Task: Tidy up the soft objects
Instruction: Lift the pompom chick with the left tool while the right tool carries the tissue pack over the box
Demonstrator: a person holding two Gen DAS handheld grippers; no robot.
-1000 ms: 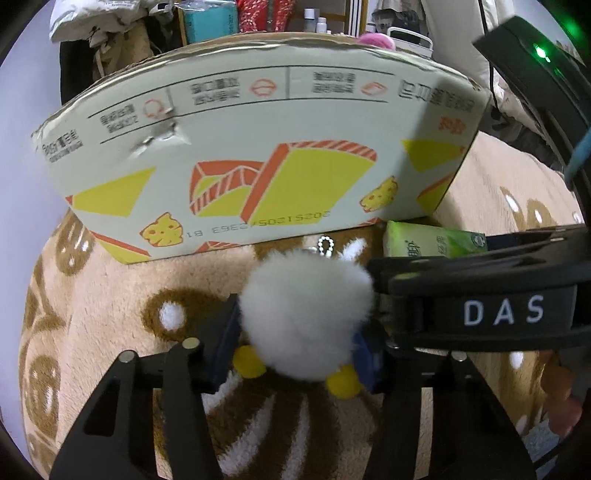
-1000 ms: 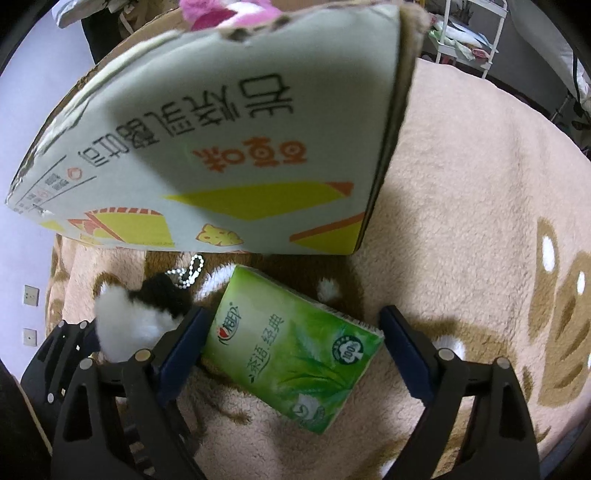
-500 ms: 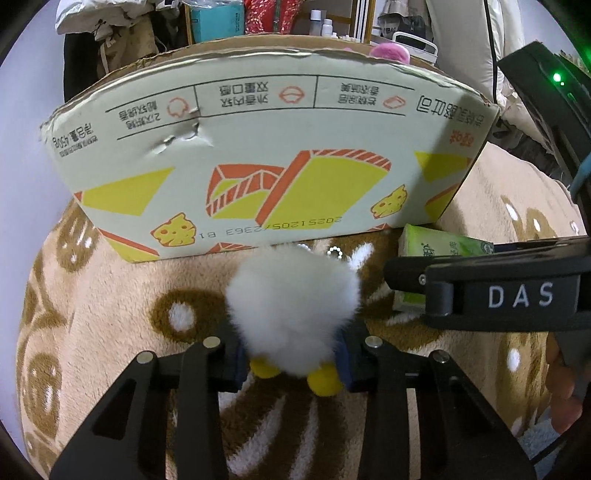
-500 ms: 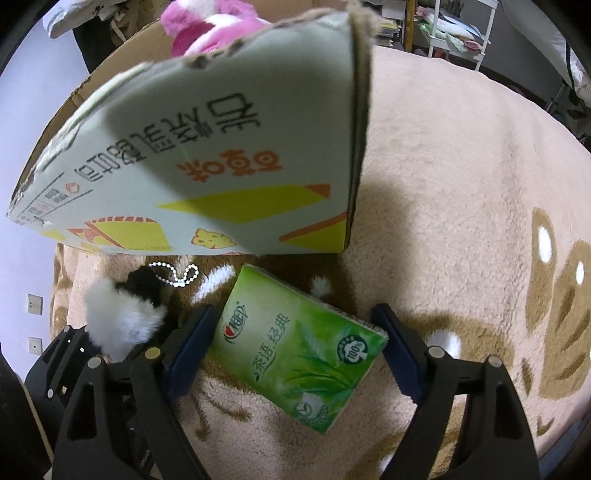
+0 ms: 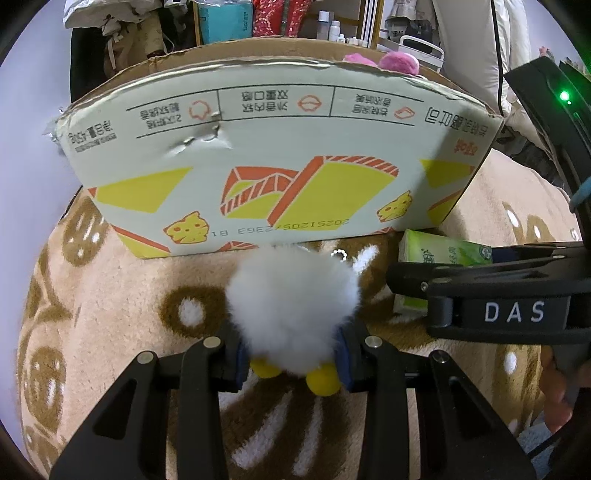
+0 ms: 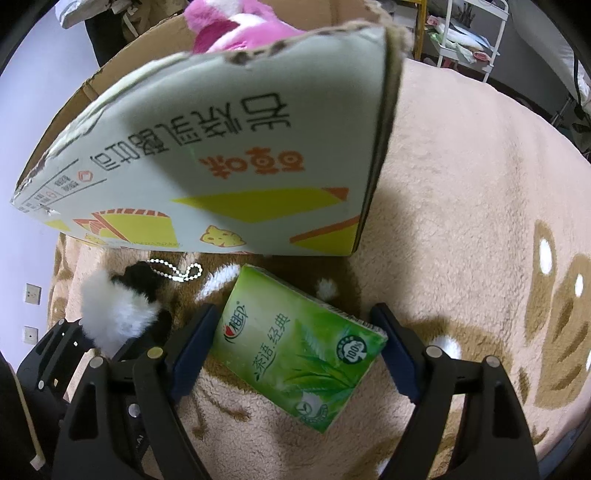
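My left gripper (image 5: 291, 360) is shut on a white fluffy plush toy (image 5: 291, 306) with yellow feet and a bead chain, held just in front of the cardboard box (image 5: 277, 155). The toy shows in the right wrist view (image 6: 118, 310) with a black part. My right gripper (image 6: 295, 332) is open around a green tissue pack (image 6: 295, 347) lying on the rug; the blue pads stand close to its sides. The pack also shows in the left wrist view (image 5: 443, 254). A pink plush (image 6: 236, 26) lies inside the box.
A beige rug with brown bear pattern (image 6: 480, 221) covers the floor. The box (image 6: 221, 147) stands right ahead of both grippers. Shelves, bags and bottles (image 5: 258, 18) stand behind the box. A white rack (image 6: 469, 33) is at the far right.
The left gripper's jaws have closed in on the white plush and it has lifted slightly. The right gripper has moved forward around the tissue pack; more of the pink plush shows.
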